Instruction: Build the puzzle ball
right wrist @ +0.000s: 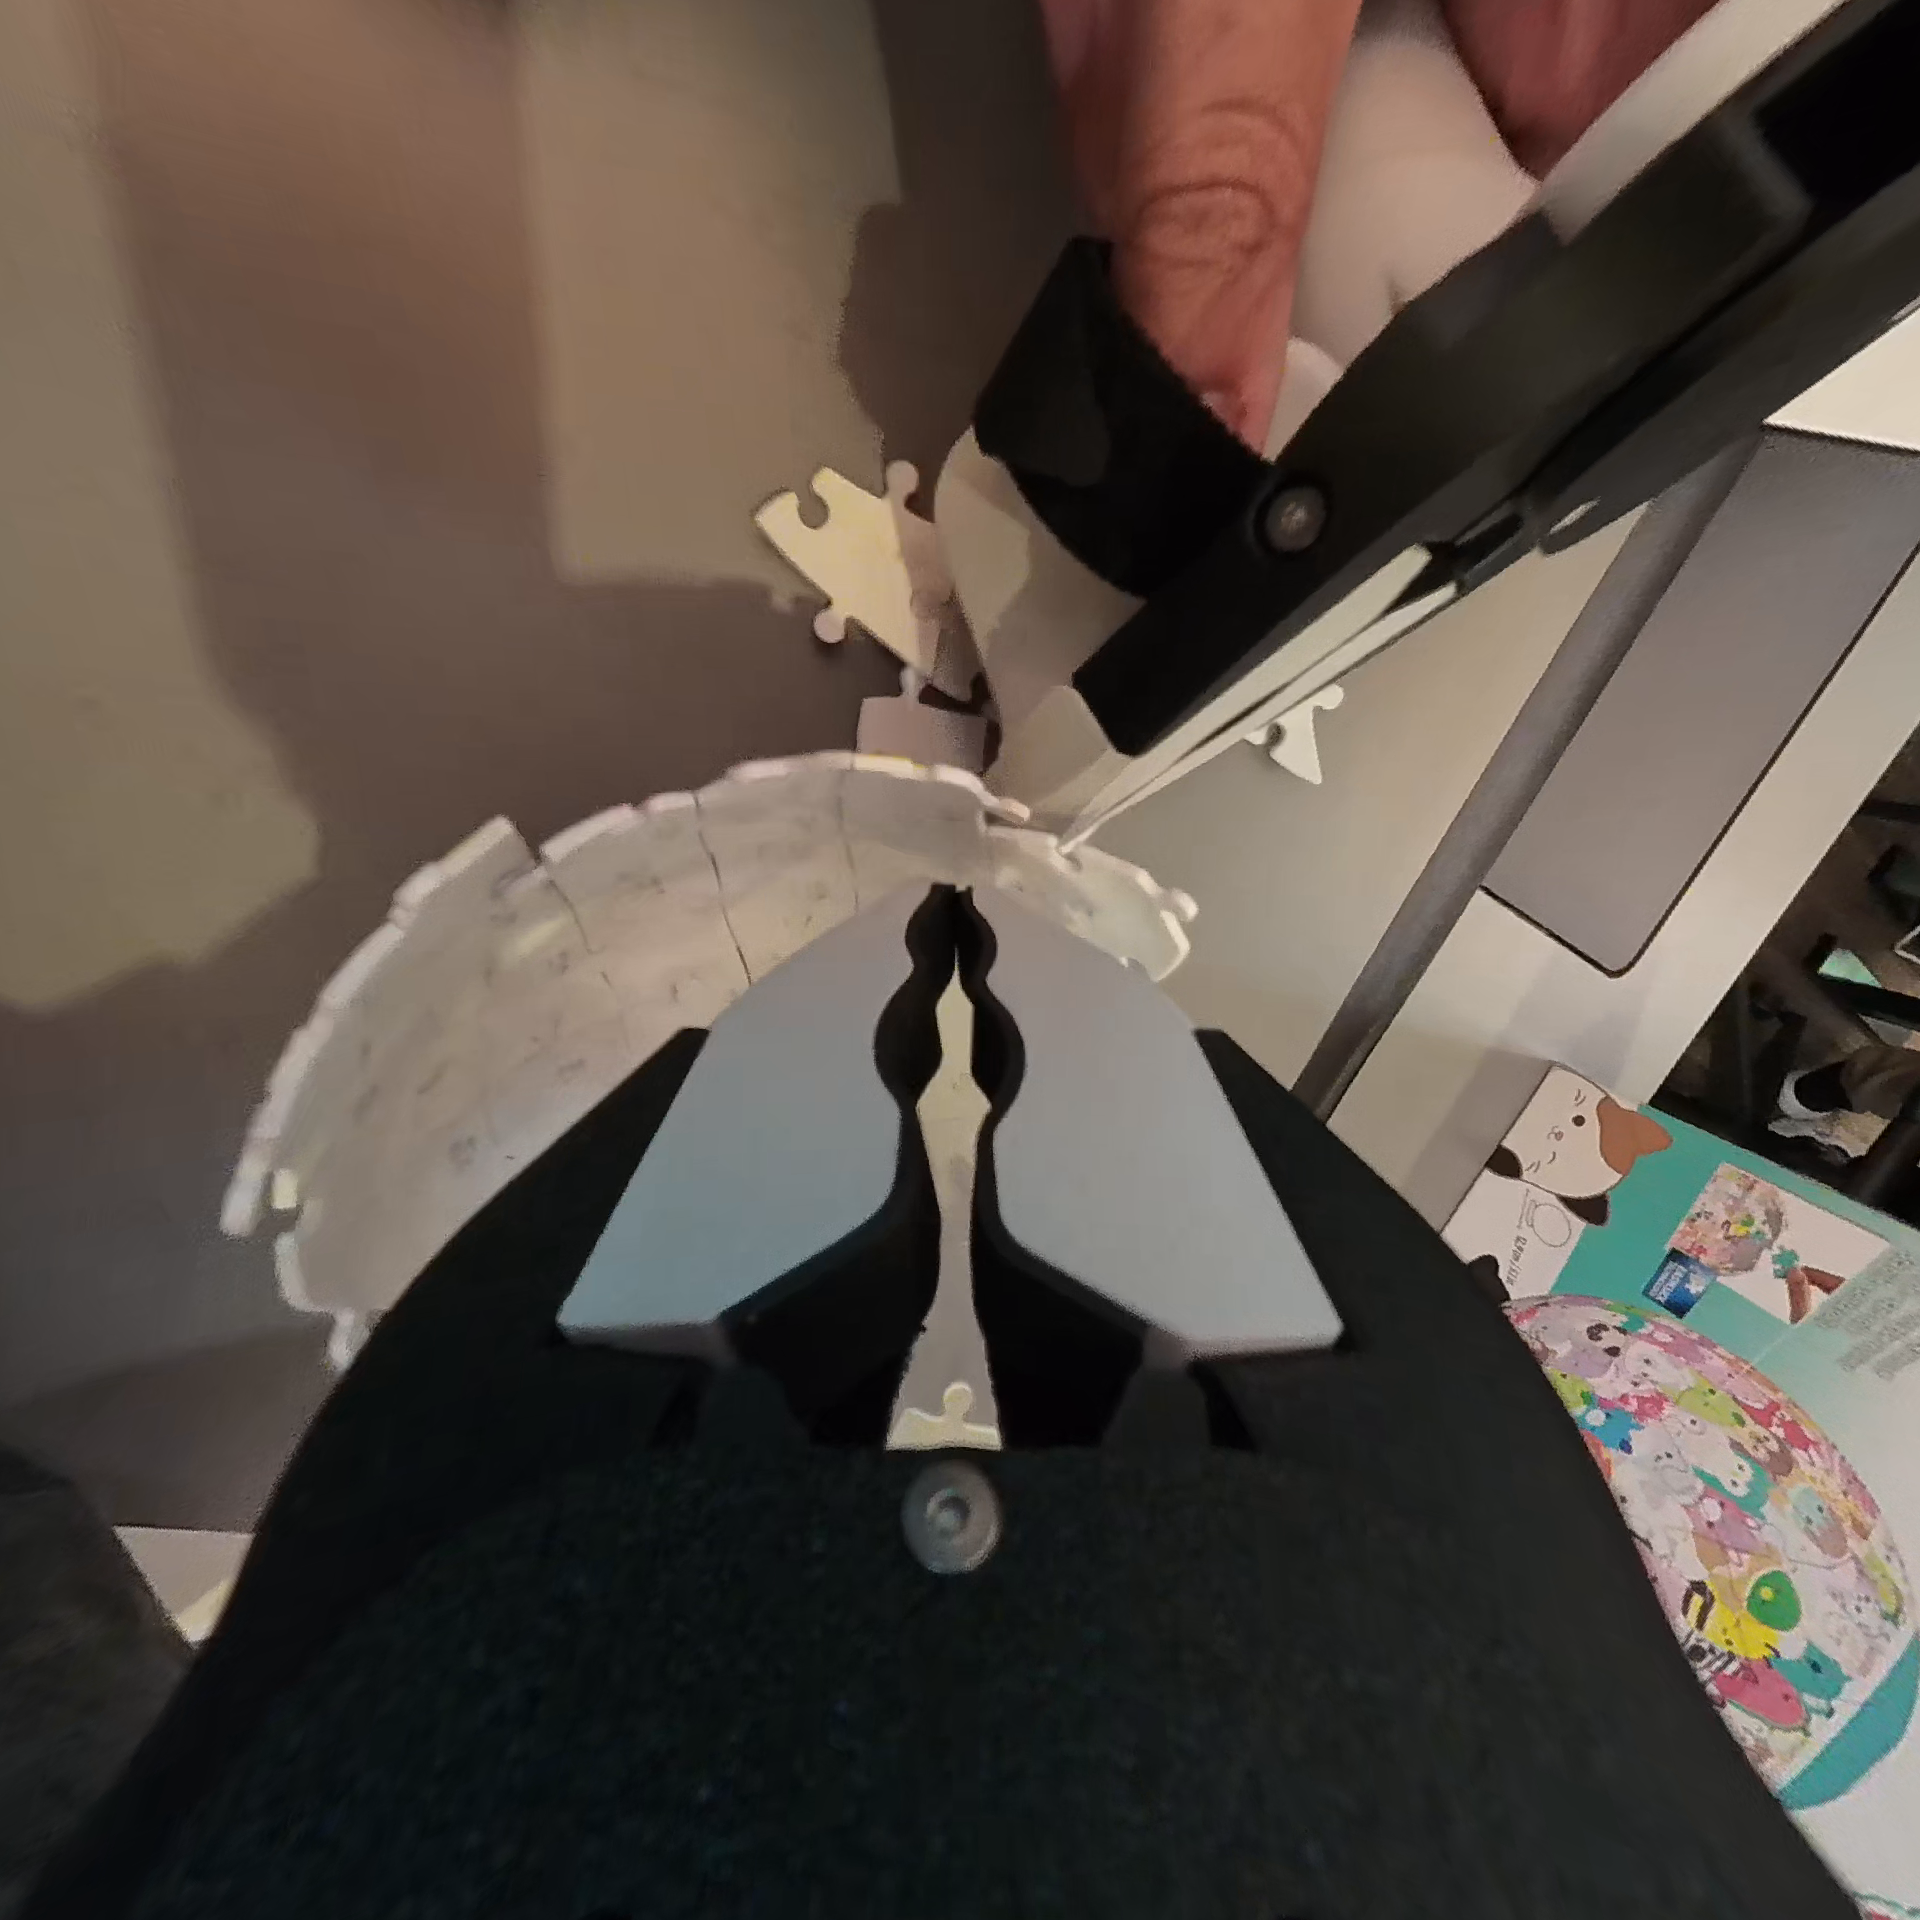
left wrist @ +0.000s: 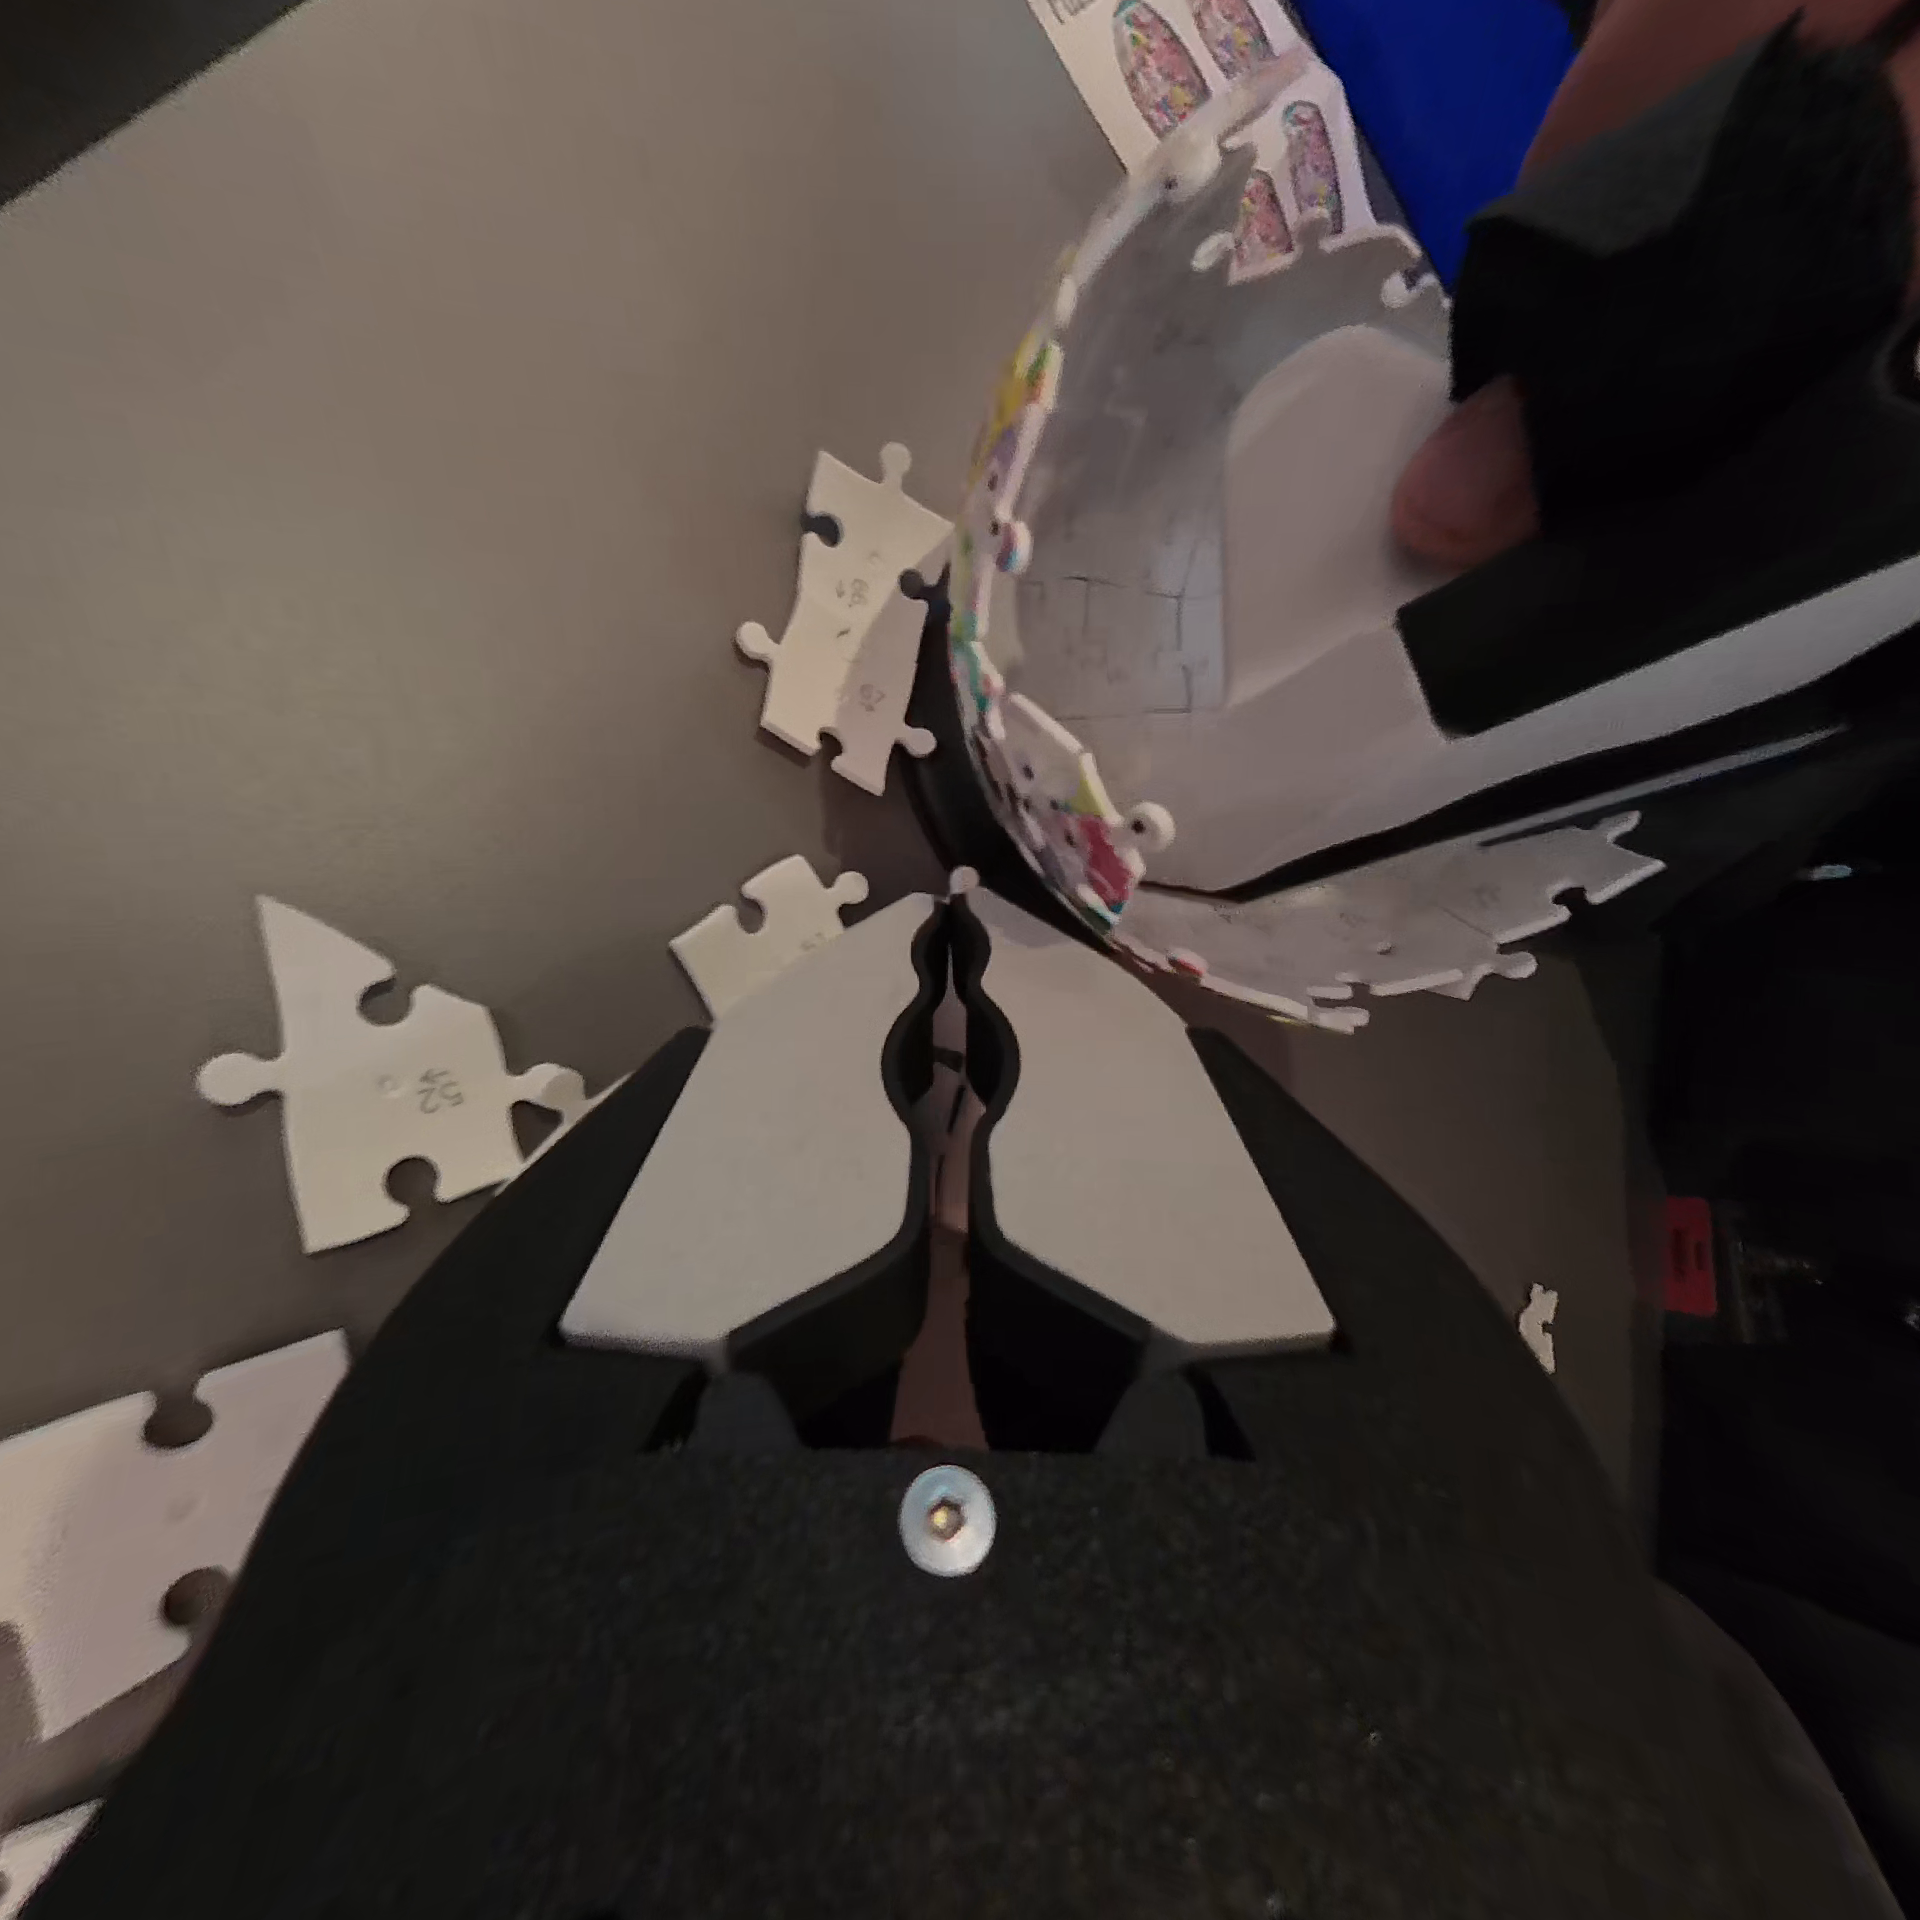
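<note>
The half-built puzzle ball [left wrist: 1132, 582] is a curved shell, white inside and colourful outside. It hangs above the grey table [left wrist: 416, 520] at the upper right of the left wrist view. My right gripper [right wrist: 956, 904] is shut on the shell's wall [right wrist: 644, 935], which passes between its fingers. It also shows in the left wrist view [left wrist: 1195, 821], coming in from the right. My left gripper [left wrist: 961, 914] is shut on a white puzzle piece [left wrist: 964, 881] held edge-on, with only its knob showing at the tips. In the right wrist view its tips [right wrist: 1049, 821] touch the shell's rim.
Several loose white pieces lie face down on the table [left wrist: 852, 613] [left wrist: 384, 1070] [left wrist: 94, 1507]. A printed instruction sheet [left wrist: 1195, 73] lies at the back. The puzzle box [right wrist: 1714, 1455] lies at the right. The table's edge runs along the right, with dark floor beyond. Left and right tips are no more than a few centimetres apart.
</note>
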{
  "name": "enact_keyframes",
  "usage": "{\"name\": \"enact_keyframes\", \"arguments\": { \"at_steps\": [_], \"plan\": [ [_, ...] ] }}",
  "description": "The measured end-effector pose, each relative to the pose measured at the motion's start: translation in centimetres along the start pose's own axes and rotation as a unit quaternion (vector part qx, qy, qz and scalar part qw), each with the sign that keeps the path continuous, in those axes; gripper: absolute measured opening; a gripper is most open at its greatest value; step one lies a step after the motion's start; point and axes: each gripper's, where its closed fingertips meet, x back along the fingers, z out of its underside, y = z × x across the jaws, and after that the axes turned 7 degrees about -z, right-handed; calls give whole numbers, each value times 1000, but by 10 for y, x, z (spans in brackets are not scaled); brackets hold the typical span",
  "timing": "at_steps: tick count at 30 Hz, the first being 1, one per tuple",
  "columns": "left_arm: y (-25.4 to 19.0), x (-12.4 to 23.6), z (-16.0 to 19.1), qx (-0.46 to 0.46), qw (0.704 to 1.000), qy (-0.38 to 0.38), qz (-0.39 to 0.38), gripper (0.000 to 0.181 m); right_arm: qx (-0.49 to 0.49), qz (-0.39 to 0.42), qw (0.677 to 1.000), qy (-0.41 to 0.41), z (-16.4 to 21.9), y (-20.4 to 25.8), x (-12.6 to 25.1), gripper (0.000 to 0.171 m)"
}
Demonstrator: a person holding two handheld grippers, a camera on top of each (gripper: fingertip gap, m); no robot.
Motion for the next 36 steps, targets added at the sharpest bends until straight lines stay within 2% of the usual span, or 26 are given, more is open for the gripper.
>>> {"name": "enact_keyframes", "arguments": {
  "at_steps": [19,36],
  "plan": [
    [-1,-7,-2,-13,1000,18,-21,0,-9,-3,1000,5,2,-1,-4,0],
    [-3,-7,-2,-4,1000,17,-8,0,-5,1,1000,5,2,-1,-2,0]
  ]
}}
